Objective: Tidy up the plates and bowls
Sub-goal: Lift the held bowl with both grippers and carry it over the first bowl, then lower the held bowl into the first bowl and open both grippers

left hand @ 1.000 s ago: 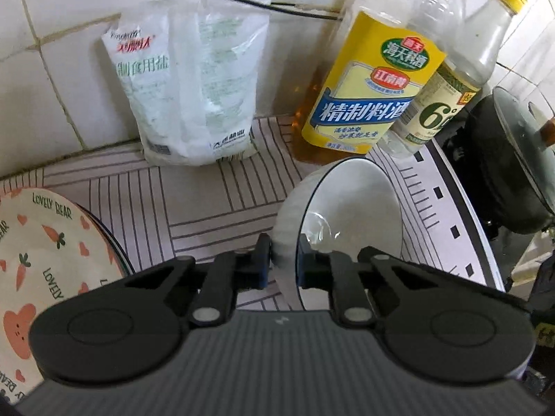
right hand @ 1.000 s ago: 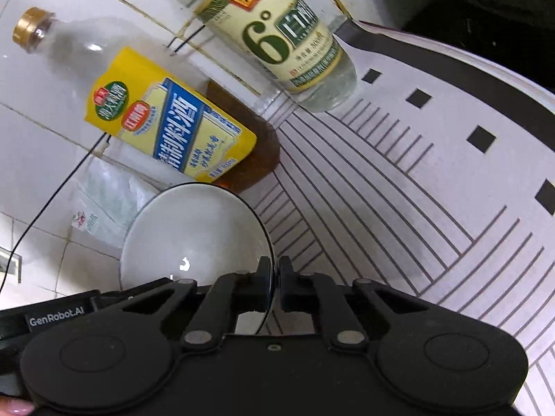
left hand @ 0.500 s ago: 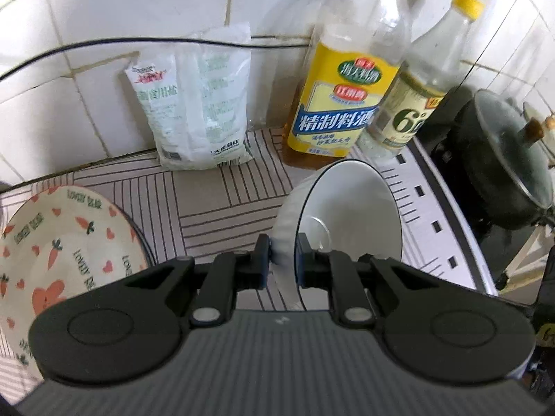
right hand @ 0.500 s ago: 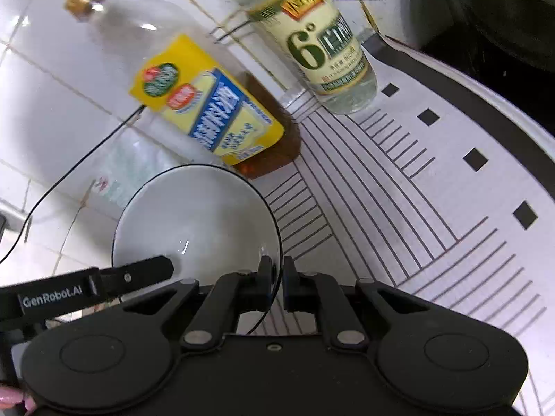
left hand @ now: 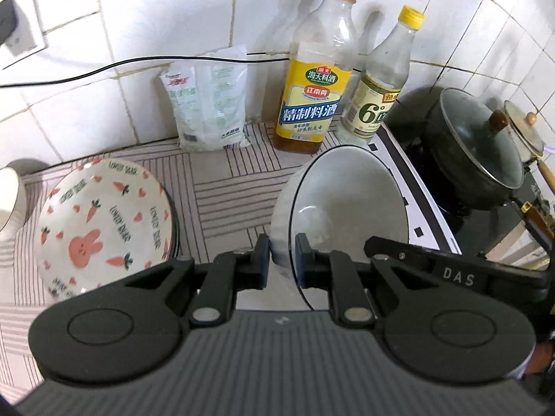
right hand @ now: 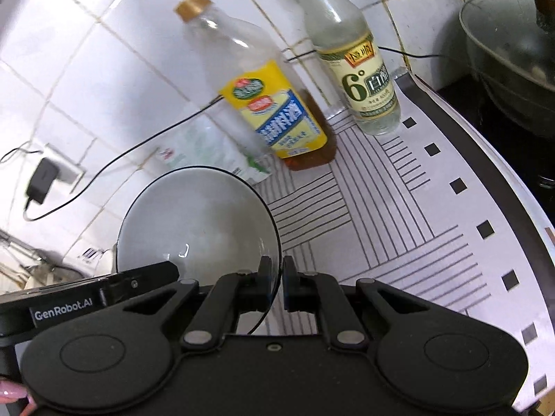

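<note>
**White bowl pinched at its rim from two sides above the counter**

While the left gripper [left hand: 281, 260] is angled steeply downward in the left wrist view, its jaws are pressed onto the rim of a white bowl [left hand: 347, 201], one finger on the ribbed outer wall and one inside the glossy basin. The bowl, thin black line at its lip, is held tilted above the striped counter mat [left hand: 225, 187]. A shallow glazed plate [left hand: 100, 225] printed with carrots and a rabbit is seen lying on the mat to the left. Against the tiled wall stand a crinkled plastic bag [left hand: 208, 107], a yellow-labelled bottle [left hand: 315, 93] and a clear bottle [left hand: 381, 86]; a dark lidded pot [left hand: 475, 149] is seen at the right.

In the right wrist view, the right gripper [right hand: 275, 277] is pointed down less steeply and is clamped on the opposite rim of the same bowl [right hand: 197, 222]. The left gripper's black finger is seen reaching in from the left edge.
</note>
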### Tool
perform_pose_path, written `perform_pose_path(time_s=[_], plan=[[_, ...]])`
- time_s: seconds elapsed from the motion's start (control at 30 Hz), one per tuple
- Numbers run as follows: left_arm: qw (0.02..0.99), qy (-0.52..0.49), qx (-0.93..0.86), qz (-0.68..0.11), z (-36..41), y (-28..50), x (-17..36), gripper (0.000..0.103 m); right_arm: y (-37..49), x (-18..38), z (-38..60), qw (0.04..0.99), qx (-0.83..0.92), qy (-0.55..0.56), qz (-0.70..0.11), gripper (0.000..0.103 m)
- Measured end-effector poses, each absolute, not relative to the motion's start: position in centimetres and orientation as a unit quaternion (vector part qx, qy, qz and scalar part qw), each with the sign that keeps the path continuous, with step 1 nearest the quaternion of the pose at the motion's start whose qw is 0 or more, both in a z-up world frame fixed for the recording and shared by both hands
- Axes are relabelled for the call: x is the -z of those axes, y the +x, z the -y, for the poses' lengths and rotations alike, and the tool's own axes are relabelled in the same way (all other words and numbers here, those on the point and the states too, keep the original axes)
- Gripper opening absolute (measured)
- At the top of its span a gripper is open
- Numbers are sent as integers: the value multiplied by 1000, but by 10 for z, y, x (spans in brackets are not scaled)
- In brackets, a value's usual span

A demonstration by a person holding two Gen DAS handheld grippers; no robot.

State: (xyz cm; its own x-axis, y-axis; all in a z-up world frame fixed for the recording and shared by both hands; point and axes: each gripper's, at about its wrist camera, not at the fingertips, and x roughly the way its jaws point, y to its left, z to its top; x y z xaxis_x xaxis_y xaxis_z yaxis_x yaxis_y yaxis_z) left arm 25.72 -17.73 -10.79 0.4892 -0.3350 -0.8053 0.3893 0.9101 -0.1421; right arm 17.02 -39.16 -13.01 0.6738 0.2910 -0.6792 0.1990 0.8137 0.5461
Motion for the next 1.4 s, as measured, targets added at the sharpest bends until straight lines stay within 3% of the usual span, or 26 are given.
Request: perform_pose_path(time_s=[0.57, 1.1, 1.4], plan=[[864, 23, 166, -474, 147, 211, 111, 14, 139, 125, 356, 866, -67, 272, -414, 11], [835, 28, 121, -536, 135, 226, 156, 14, 158, 148, 341, 861, -94, 251, -431, 11], [811, 85, 118, -567, 151, 239, 171, 18, 172, 152, 330, 865, -92, 210, -446, 11]])
